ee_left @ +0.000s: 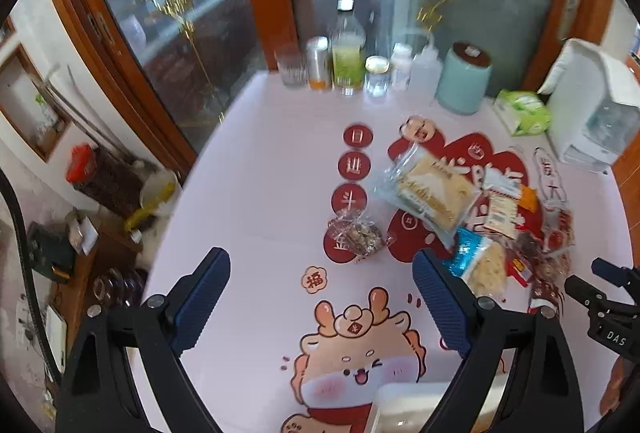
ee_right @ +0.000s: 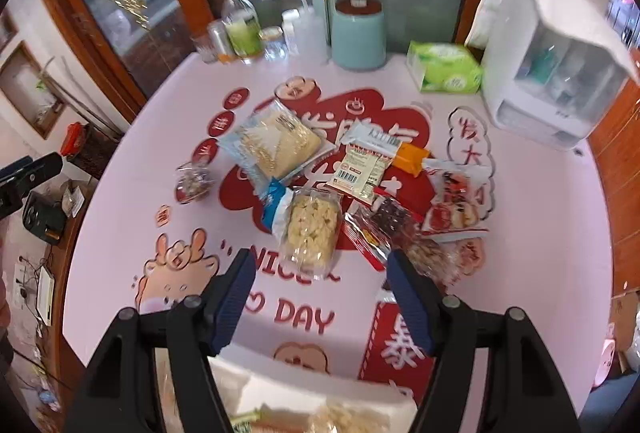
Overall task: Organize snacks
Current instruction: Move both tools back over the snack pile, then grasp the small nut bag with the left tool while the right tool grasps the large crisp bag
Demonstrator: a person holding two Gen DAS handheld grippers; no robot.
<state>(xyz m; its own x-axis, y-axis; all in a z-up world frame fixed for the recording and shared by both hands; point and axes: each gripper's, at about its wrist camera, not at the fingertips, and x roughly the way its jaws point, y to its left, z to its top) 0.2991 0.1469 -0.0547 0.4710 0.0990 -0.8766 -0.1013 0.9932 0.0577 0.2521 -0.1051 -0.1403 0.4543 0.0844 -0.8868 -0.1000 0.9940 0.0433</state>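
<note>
a: what's on the table (ee_right: 540, 233)?
b: a heap of snack packets (ee_right: 344, 189) mid-table: big pale cracker bag (ee_right: 276, 145), clear puffed-rice pack (ee_right: 310, 229), small nut bag (ee_right: 194, 179) apart, left.
a: your fingers?
b: my left gripper (ee_left: 322, 297) and right gripper (ee_right: 320, 293) both spread wide, holding nothing.

teal canister (ee_right: 359, 35) | green tissue pack (ee_right: 444, 67) | white appliance (ee_right: 556, 73) | green-liquid bottle (ee_left: 347, 49) | glass jar (ee_left: 377, 75)

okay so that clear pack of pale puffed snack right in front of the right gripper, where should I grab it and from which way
Grip the clear pack across its narrow width near the near end, coming straight down and forward with the open right gripper. It lies flat, long axis pointing away from the gripper, and its blue pack neighbour crowds the far left corner; the near end looks free.
</note>
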